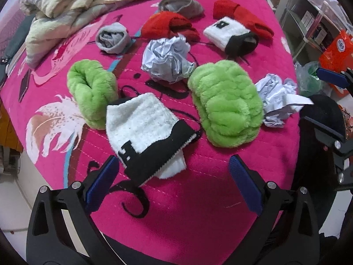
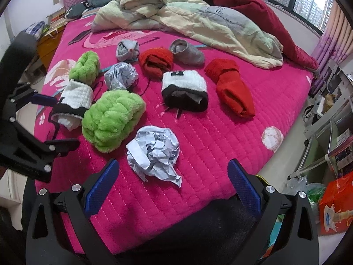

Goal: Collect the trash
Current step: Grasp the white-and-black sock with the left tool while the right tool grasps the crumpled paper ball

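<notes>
Two crumpled paper balls lie on the pink bedspread [image 2: 220, 132]. The near paper ball [image 2: 154, 152] sits just ahead of my right gripper [image 2: 173, 183], which is open and empty; it also shows in the left wrist view [image 1: 278, 99]. The far paper ball [image 1: 166, 59] [image 2: 121, 76] lies among rolled socks. My left gripper [image 1: 174, 181] is open and empty, hovering over the bedspread [image 1: 198, 198] next to a white-and-black sock [image 1: 145, 132].
Rolled socks are scattered around: green fluffy ones [image 1: 225, 103] [image 1: 92, 90], red ones [image 2: 233, 88] [image 2: 156, 63], grey ones [image 2: 187, 52] [image 1: 112, 37], a white-and-black one [image 2: 184, 90]. A crumpled quilt [image 2: 187, 15] covers the bed's far side. Shelves [image 2: 331, 114] and an orange bag [image 2: 335, 205] stand right.
</notes>
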`<action>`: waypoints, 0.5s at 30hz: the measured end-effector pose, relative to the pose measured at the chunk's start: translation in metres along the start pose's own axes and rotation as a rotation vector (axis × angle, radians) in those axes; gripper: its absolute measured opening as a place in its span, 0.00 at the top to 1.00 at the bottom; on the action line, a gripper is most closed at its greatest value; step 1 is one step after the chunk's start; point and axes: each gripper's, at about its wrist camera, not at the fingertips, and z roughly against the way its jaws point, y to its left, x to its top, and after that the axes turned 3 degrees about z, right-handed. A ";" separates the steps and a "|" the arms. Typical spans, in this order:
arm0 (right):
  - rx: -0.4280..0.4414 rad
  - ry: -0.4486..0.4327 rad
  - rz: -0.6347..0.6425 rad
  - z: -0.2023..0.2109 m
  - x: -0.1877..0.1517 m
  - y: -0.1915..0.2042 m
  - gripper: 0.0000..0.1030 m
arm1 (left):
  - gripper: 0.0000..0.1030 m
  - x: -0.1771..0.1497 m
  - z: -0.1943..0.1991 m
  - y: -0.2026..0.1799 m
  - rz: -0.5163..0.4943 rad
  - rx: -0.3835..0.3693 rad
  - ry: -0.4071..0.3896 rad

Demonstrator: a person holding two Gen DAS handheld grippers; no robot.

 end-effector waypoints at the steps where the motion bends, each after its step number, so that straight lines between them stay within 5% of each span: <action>1: 0.001 0.005 0.005 -0.002 -0.001 0.000 0.09 | 0.05 0.001 -0.003 0.000 -0.002 -0.002 0.002; 5: 0.008 0.030 0.037 -0.013 -0.002 0.002 0.09 | 0.07 0.007 -0.017 0.003 0.008 0.002 -0.010; 8: 0.008 0.020 0.094 -0.020 0.000 0.006 0.09 | 0.40 0.005 -0.020 0.004 0.023 0.005 -0.037; 11: 0.036 0.023 0.151 -0.031 0.003 0.011 0.09 | 0.58 0.007 -0.017 0.007 0.031 0.024 -0.050; 15: 0.069 0.079 0.224 -0.053 0.011 0.018 0.09 | 0.58 0.011 -0.016 0.016 0.053 -0.022 -0.041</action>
